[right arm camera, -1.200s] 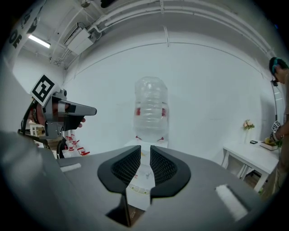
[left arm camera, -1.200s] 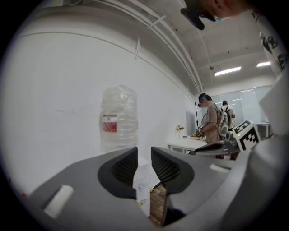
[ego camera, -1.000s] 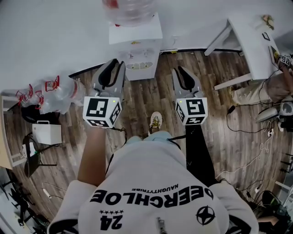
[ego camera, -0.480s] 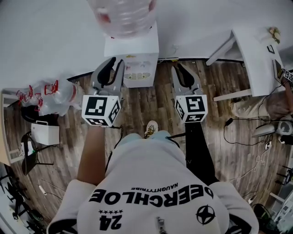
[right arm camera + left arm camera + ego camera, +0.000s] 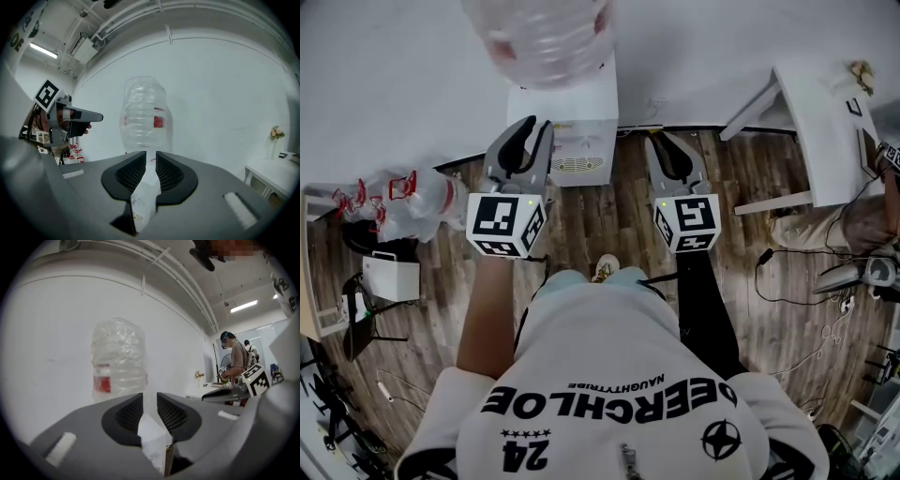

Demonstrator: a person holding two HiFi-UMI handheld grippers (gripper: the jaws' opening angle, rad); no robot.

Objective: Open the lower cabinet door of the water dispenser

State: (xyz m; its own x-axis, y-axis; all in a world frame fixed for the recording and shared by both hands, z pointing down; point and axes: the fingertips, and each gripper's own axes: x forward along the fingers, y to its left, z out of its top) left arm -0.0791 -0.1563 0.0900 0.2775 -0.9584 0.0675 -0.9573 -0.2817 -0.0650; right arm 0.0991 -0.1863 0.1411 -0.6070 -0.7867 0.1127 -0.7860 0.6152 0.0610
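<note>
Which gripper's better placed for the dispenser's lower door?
Left, probably: the left gripper lines up with the water dispenser front; the right gripper sits off to its side. Both open, empty.

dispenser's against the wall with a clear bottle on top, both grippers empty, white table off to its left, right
Not quite. The head view shows the white table to the right of the water dispenser, not its left. The rest holds: the clear bottle sits on top, and the left gripper and right gripper both hold nothing.
</note>
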